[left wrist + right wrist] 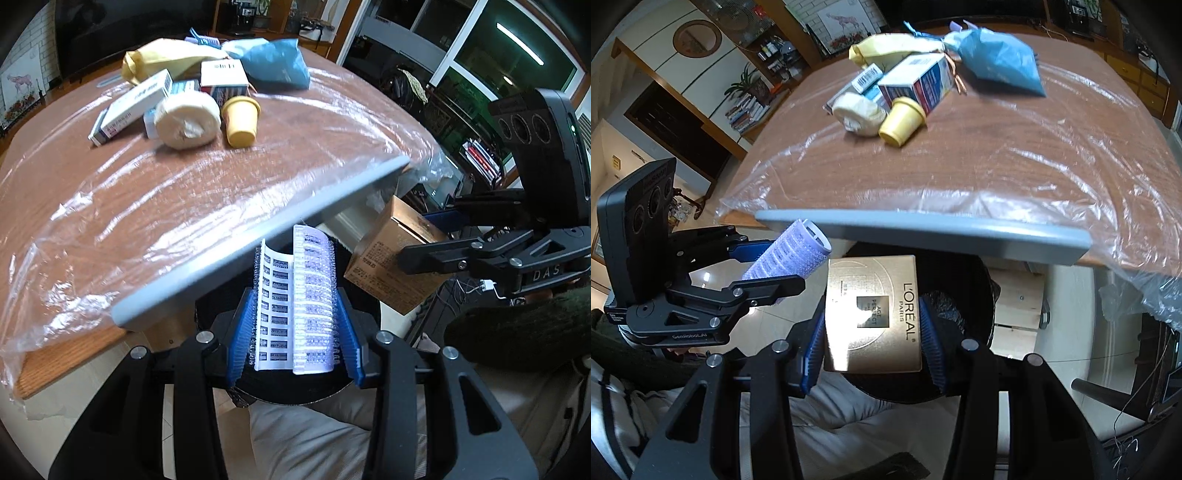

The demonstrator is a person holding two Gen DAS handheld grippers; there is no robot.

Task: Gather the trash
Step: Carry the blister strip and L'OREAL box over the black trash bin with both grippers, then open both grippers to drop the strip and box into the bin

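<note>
Left wrist view: the left gripper (pixel 295 314) has its fingers clamped on a purple bristly hair roller (pixel 314 302), long axis along the fingers, directly above the black-lined round bin (pixel 364 306).

Right wrist view: the right gripper (pixel 873 332) clamps a gold cardboard box (pixel 873 314) over the same bin, below the surface (pixel 960 229) edge.

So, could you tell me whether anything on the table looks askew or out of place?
Yes: the yellow plastic cup lies tipped on its side against the white tape roll, and the clear plastic sheet is crumpled and hangs over the table edge.
</note>
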